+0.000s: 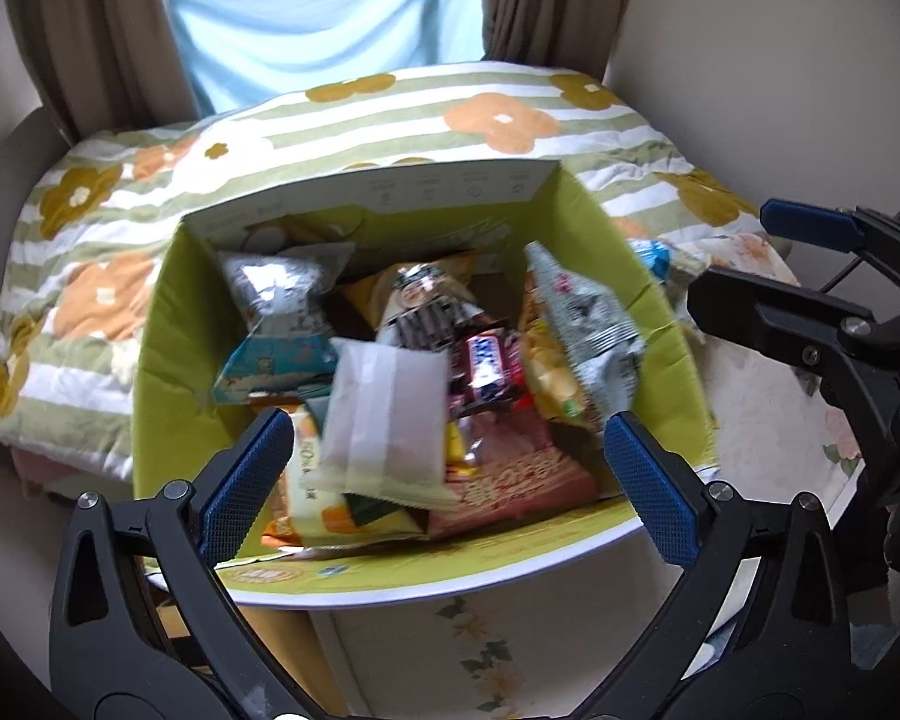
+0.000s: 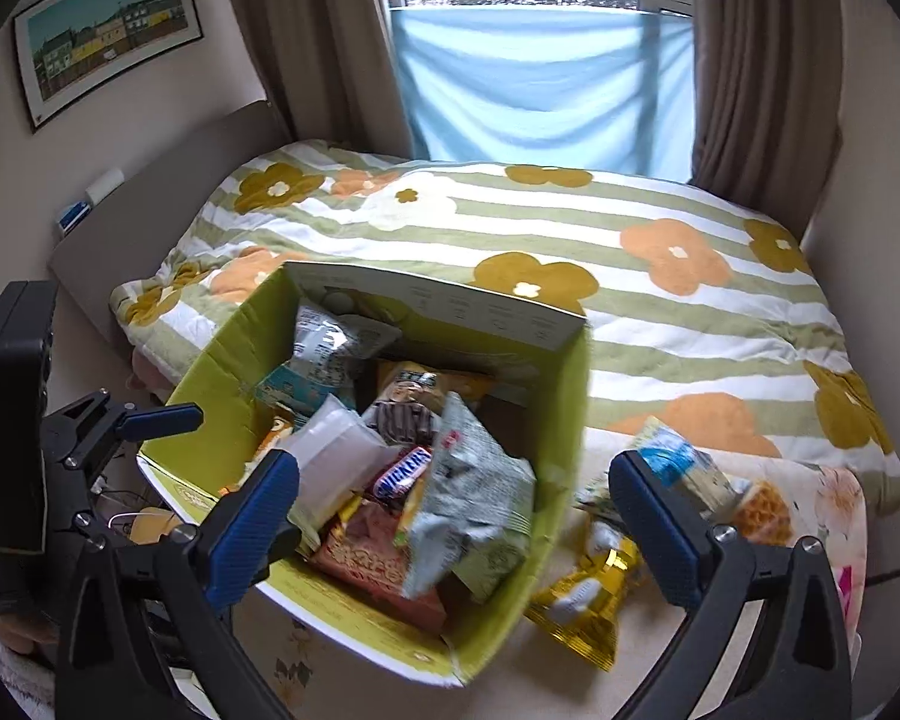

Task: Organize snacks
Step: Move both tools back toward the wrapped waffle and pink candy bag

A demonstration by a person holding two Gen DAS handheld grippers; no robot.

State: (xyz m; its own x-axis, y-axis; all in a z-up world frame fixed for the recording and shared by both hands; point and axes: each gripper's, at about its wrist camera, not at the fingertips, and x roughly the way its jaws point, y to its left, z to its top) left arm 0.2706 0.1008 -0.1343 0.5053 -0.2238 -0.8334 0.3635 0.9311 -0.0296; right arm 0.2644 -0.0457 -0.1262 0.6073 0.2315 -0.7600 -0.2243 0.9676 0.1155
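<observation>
Since most snacks already sit in the box, the coming move turns on the loose packets outside it.

Box: a green cardboard box (image 2: 222, 384) stands on the bed's near edge, its top open, heaped with packets; a grey-green bag (image 2: 480, 498) leans against its right wall, a Snickers bar (image 2: 402, 471) lies near the middle.

White packet: a pale packet (image 1: 384, 420) shows blurred between the left gripper's spread fingers, over the heap; whether it is falling or resting I cannot tell.

Loose snacks: a gold packet (image 2: 588, 606) lies on the bed just beside the box's right wall; a blue-and-yellow packet (image 2: 696, 480) lies farther right, partly behind the right gripper's right finger.

Key relation: the gold packet lies below and ahead of the right gripper (image 2: 453, 531), toward its right finger, its long axis running roughly from the box's near corner out toward the bed's near edge.

Nearer hand: the right one, in my judgement; the left gripper (image 1: 444, 486) hangs over the box interior.

Right pose: tilted down, straddling the box's right wall, jaws released wide, holding nothing.

Left pose: aimed down into the box from its near edge, jaws released wide, gripping nothing.

Next need: a shift rightward and down, I judge, with the fingers turned across the packet's short side.
</observation>
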